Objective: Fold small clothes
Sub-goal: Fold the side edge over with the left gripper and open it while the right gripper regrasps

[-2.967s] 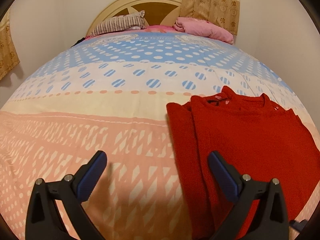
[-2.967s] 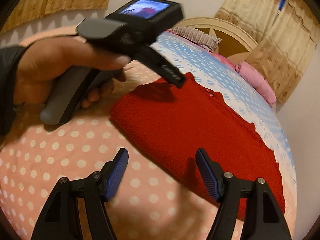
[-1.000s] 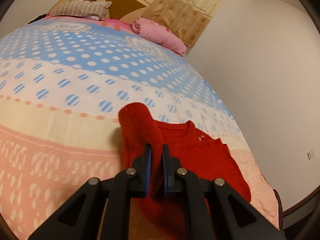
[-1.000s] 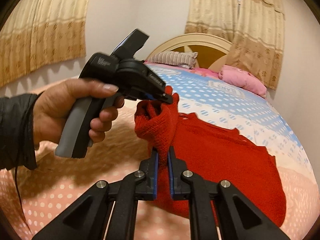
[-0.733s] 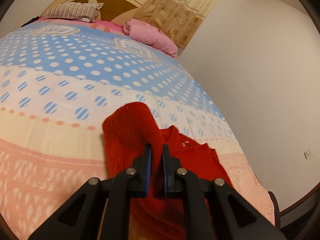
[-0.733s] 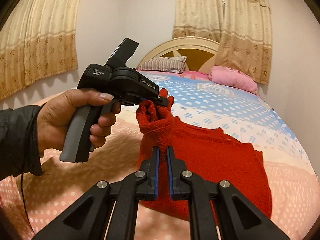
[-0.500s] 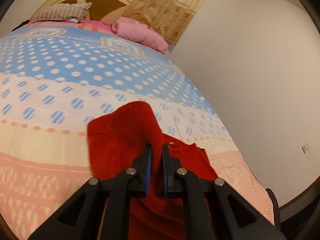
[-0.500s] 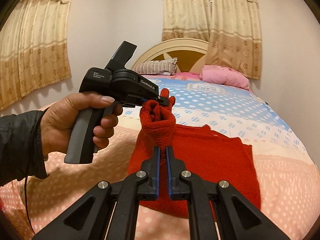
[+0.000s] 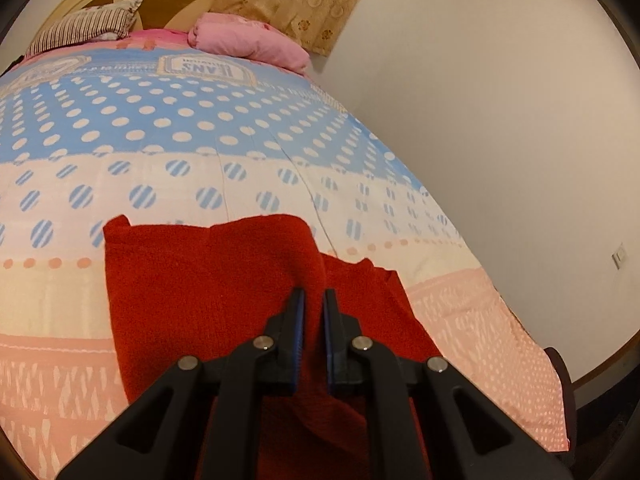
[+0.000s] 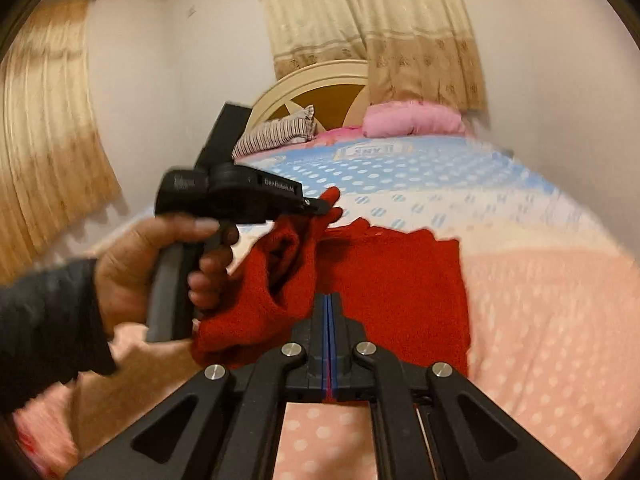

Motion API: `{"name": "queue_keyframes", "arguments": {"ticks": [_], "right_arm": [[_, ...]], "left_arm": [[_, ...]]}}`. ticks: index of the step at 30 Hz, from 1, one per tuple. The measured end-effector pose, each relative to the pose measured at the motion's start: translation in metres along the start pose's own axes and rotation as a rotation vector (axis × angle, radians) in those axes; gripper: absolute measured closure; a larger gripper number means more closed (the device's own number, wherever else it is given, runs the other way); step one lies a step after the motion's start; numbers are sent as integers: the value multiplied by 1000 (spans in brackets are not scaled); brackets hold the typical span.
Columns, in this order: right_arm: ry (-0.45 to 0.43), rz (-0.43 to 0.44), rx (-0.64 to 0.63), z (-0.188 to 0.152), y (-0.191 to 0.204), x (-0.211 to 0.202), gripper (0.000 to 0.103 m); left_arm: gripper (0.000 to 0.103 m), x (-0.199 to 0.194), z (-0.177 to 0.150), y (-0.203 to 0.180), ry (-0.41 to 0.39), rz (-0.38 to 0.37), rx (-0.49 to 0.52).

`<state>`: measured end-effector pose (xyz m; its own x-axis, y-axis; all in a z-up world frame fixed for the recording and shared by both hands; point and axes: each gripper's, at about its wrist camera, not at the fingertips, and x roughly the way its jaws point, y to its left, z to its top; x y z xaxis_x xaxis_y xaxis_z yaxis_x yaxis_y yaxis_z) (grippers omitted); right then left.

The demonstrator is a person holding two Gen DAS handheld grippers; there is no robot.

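Note:
A red knit sweater (image 9: 192,280) lies on the bed, one side lifted and drawn over the rest. My left gripper (image 9: 313,300) is shut on a fold of its edge, red cloth pinched between the blue pads. In the right wrist view the red sweater (image 10: 400,292) spreads across the pink part of the cover, and my right gripper (image 10: 328,300) is shut on its near edge, a thin red strip showing between the pads. The left gripper (image 10: 326,208), held by a hand (image 10: 160,264) in a dark sleeve, lifts a bunched corner above the flat part.
The bed cover (image 9: 200,128) is blue, white and pink with dots. A striped pillow (image 9: 84,24) and a pink bundle (image 9: 248,40) lie by the headboard (image 10: 320,80). A white wall (image 9: 500,120) runs close along the bed's right side. Curtains (image 10: 380,20) hang behind.
Both grippers have carried the lifted side of the sweater sideways over the flat part, so more red cloth now spreads in front of the left gripper. The right gripper has rolled.

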<state>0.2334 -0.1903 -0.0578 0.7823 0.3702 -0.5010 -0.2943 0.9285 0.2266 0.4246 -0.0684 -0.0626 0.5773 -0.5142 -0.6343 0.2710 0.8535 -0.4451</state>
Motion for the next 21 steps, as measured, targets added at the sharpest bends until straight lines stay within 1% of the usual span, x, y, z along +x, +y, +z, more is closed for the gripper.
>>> {"name": "queue_keyframes", "arguments": {"ticks": [1, 2, 3, 4, 5, 6, 10, 11, 12, 13, 14, 16, 17, 21], "right_arm": [[14, 27, 29, 0, -3, 3, 98], [29, 53, 53, -1, -3, 7, 74], [46, 92, 71, -1, -2, 13, 54], [55, 135, 89, -2, 0, 18, 17], [48, 154, 104, -2, 0, 21, 13], [47, 165, 115, -3, 0, 24, 13], [113, 210, 145, -1, 0, 54, 13], [130, 214, 157, -1, -2, 63, 27], [152, 225, 172, -1, -4, 73, 47], [176, 264, 191, -1, -7, 83, 95], [177, 271, 201, -2, -8, 85, 95], [151, 257, 199, 0, -10, 80, 95], [134, 256, 196, 2, -11, 73, 95], [60, 203, 162, 10, -18, 37, 95]], "left_arm": [[94, -1, 0, 2, -1, 3, -7], [94, 0, 0, 2, -1, 1, -11], [94, -1, 1, 3, -1, -2, -16], [94, -3, 0, 3, -3, -3, -14], [94, -1, 1, 1, -4, -1, -11], [94, -2, 1, 1, -6, -2, -8], [94, -1, 0, 1, -3, -5, -6], [94, -1, 0, 1, -2, -5, -5], [94, -1, 0, 1, 3, -8, -4], [94, -1, 0, 0, 3, -6, -1], [94, -1, 1, -1, 0, -2, 3], [94, -1, 3, -3, -1, -12, 4], [94, -2, 4, -5, -4, -22, 5], [94, -1, 10, -27, -13, -78, 34]]}}
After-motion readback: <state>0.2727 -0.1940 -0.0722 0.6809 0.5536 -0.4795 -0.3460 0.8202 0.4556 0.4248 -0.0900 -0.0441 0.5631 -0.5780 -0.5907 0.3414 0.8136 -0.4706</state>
